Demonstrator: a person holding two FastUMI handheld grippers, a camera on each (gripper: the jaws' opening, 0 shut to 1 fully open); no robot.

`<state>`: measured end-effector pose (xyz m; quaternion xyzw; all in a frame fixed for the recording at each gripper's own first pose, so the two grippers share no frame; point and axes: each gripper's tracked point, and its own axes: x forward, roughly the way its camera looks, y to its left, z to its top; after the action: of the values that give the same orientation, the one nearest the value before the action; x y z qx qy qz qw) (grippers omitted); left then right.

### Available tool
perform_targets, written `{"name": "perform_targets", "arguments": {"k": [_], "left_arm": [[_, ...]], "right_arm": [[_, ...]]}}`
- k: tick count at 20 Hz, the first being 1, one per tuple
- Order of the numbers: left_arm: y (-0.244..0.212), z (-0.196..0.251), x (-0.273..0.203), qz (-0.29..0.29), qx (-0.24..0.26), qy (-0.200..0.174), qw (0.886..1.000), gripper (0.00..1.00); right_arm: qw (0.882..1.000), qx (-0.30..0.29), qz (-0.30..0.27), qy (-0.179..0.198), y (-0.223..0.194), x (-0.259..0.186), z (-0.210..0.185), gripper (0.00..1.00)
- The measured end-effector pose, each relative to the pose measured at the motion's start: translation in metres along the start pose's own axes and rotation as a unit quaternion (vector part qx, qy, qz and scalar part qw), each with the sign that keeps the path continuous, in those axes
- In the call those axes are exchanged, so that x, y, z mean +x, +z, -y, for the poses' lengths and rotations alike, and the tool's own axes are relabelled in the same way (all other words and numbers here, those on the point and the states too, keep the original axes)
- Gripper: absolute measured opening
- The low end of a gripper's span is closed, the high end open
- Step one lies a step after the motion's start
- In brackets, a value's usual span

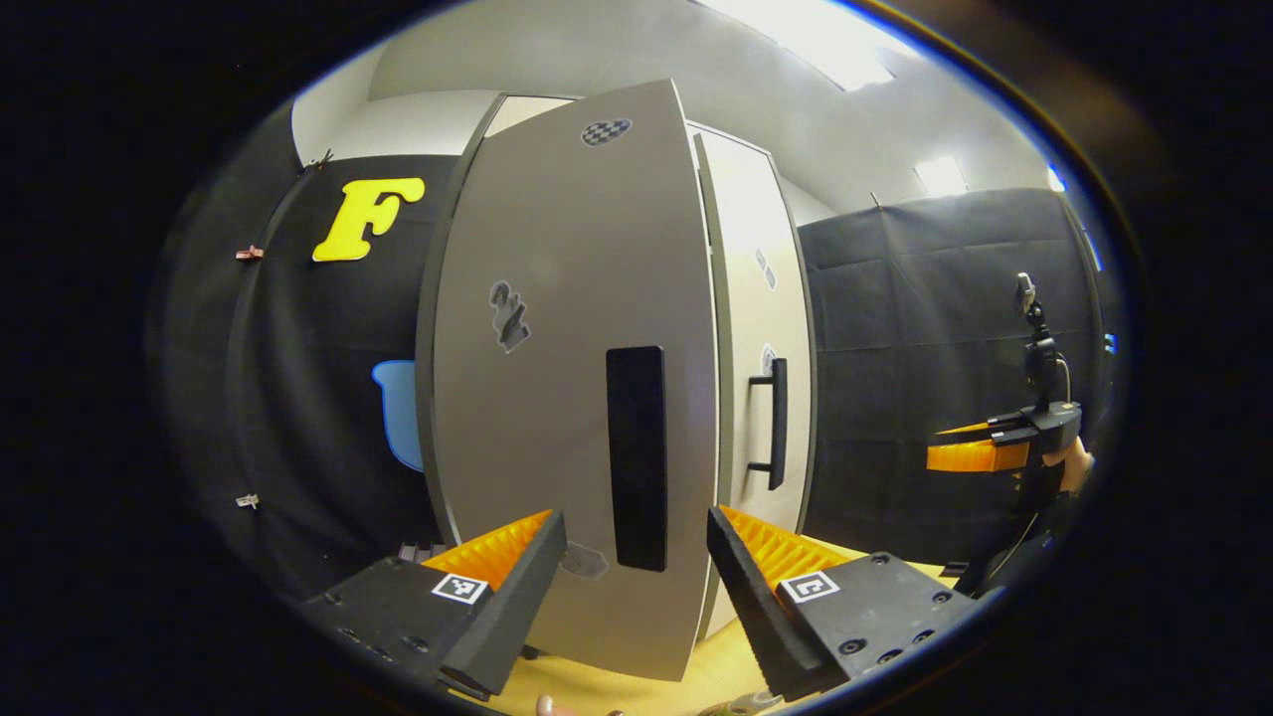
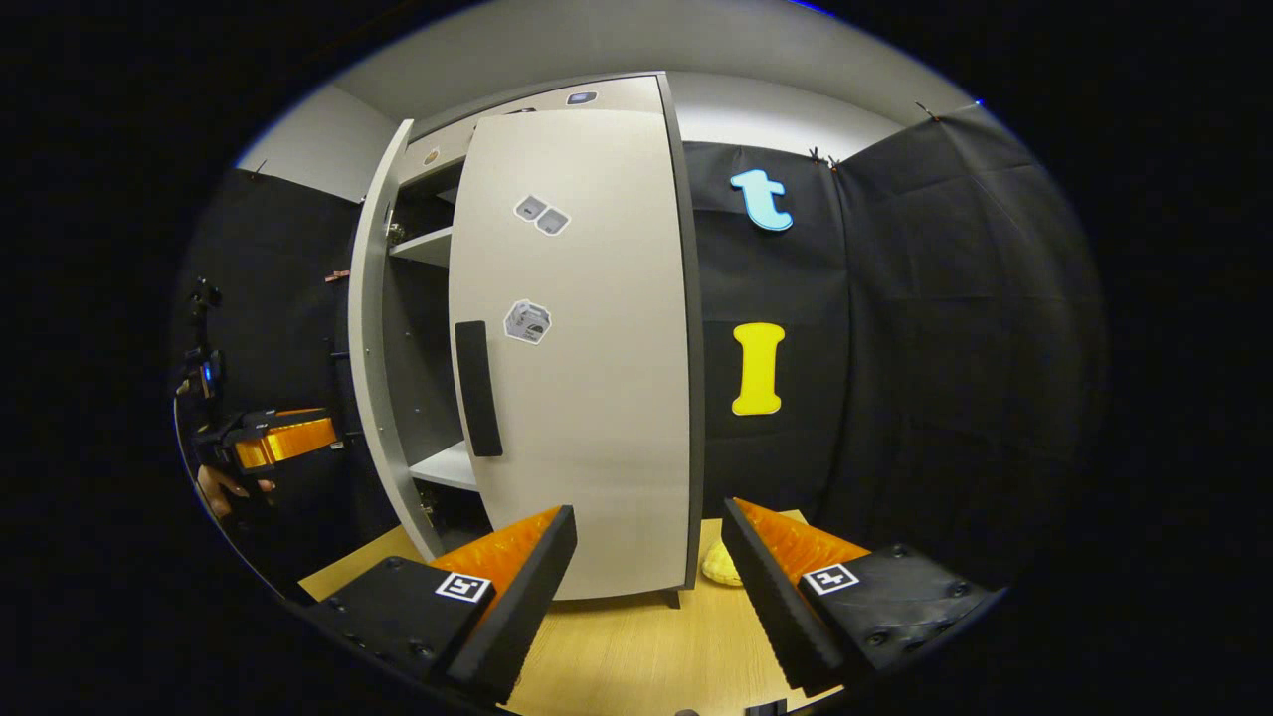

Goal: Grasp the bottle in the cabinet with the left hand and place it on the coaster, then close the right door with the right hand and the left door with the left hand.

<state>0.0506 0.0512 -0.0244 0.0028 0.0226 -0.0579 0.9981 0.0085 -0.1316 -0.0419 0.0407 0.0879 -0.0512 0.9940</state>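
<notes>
A tall grey two-door cabinet (image 2: 577, 348) stands on a pale wooden tabletop (image 2: 636, 646), black cloth walls (image 2: 945, 348) behind; left gripper (image 1: 636, 587) and right gripper (image 2: 646, 587) both gape empty.

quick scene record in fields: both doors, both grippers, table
left door: ajar, its handle straight ahead of the left gripper
right door: shut or nearly so
cabinet interior: shelves seen through the gap
left gripper: open, holding nothing
right gripper: open, holding nothing
table: light wood, a yellowish item beside the cabinet
</notes>
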Motion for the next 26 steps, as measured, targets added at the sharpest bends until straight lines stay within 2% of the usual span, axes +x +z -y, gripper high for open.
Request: {"name": "perform_targets", "arguments": {"k": [10, 26], "left_arm": [[0.007, -0.008, -0.018, 0.002, -0.008, 0.026, 1.0, 0.91], [0.017, -0.012, -0.027, 0.008, -0.007, 0.03, 1.0, 0.91]], "right_arm": [[1.0, -0.005, -0.004, 0.022, 0.0, -0.001, -0.009, 0.98], [1.0, -0.004, 0.011, 0.022, 0.005, -0.006, -0.017, 0.98]]}}
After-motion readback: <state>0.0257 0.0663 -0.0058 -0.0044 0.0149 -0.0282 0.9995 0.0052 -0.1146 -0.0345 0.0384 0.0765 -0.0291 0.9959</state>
